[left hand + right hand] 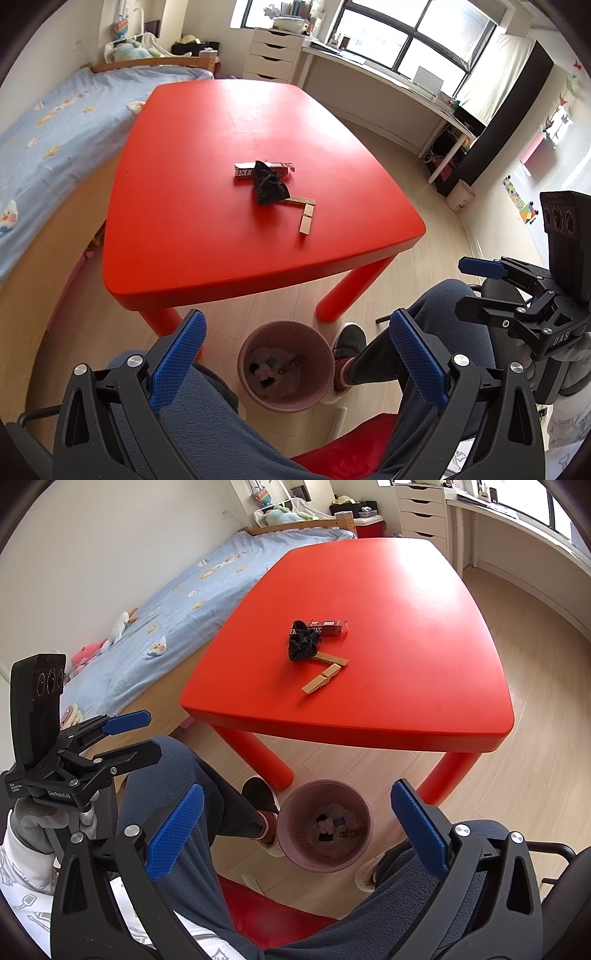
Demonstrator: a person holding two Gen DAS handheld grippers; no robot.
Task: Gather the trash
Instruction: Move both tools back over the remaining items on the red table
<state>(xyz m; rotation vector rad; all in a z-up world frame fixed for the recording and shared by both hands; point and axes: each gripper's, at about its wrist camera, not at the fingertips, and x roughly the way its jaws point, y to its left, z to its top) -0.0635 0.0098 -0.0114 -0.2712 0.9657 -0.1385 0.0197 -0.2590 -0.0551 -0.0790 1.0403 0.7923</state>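
On the red table point(184, 229) point(424, 701) lie a crumpled black wrapper point(267, 184) point(303, 642), a flat red-and-silver packet point(244, 172) point(330, 625) partly under it, and beige wooden pieces point(306, 216) point(322, 679). A pink trash bin point(246, 360) point(364, 825) with several scraps inside stands on the floor below the table's near edge. My left gripper point(295, 354) point(142, 734) is open and empty above my lap, short of the bin. My right gripper point(297, 829) point(469, 288) is open and empty beside it.
A bed with a blue cover point(48, 140) point(177, 602) runs along the table's left side. A white drawer unit point(273, 55) and a long white desk point(388, 88) stand under the window. My legs and a foot point(347, 339) sit next to the bin.
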